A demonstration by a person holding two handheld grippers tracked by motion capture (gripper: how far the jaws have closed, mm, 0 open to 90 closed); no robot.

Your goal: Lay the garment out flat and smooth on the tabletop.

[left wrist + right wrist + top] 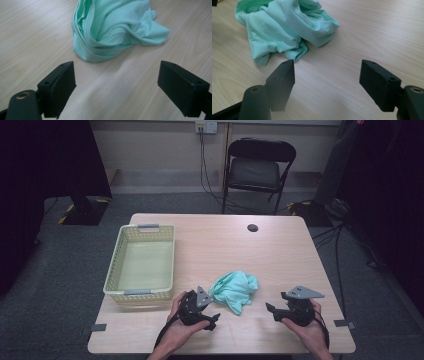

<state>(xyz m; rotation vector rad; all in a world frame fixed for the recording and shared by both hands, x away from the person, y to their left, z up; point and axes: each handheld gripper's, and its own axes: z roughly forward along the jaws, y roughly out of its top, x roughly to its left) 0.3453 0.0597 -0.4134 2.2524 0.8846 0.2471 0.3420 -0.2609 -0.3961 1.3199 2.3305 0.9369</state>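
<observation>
Low in the frame, a crumpled mint-green cloth (234, 291) lies on the bench (280, 255) between two claws — left claw (214, 320) and right claw (270, 310) — both gaping, gripping nothing.

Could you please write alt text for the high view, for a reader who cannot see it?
A crumpled mint-green cloth lies on a light wooden table between the left gripper and the right gripper, each held in a person's hand, both open and empty. A pale basket stands to the left.
</observation>
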